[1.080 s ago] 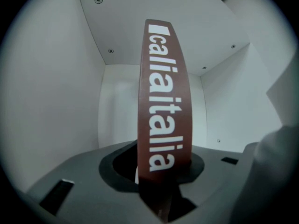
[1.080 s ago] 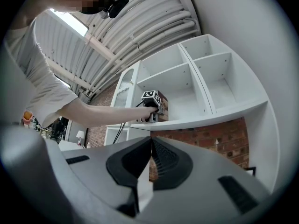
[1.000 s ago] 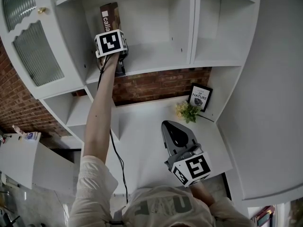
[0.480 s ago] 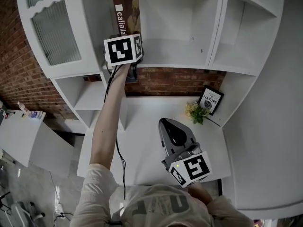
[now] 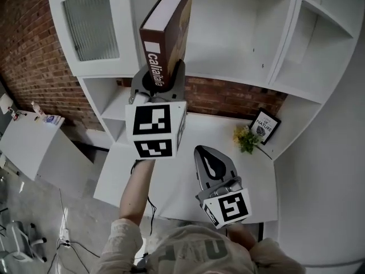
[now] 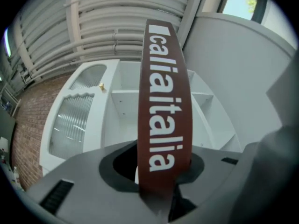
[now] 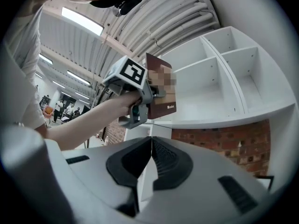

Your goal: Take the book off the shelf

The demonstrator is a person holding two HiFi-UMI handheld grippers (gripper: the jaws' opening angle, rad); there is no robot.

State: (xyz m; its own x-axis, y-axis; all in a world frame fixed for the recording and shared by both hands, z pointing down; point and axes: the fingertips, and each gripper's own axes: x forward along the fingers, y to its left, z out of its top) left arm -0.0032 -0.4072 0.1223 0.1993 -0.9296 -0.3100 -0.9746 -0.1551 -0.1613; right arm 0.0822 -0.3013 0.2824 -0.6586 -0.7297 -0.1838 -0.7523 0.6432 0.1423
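A brown book (image 5: 166,36) with "caliaitalia" on its spine (image 6: 163,111) stands upright in my left gripper (image 5: 162,80), which is shut on its lower end. The book is off the white shelf unit (image 5: 228,39) and hangs in the air in front of it. The right gripper view shows the book (image 7: 161,94) from the side, held by the left gripper (image 7: 150,96) at arm's length. My right gripper (image 5: 210,164) hovers low over the white desk (image 5: 171,176), its jaws shut together with nothing between them (image 7: 150,164).
A small potted plant (image 5: 246,138) and a framed "Of Nature" picture (image 5: 265,125) stand at the desk's right back corner. A glass cabinet door (image 5: 91,21) is at the shelf unit's left. A brick wall (image 5: 228,99) lies behind the desk.
The left gripper has pulled the book out of the shelf compartment toward me, and it now looms large in the head view. The right gripper has shifted only slightly.
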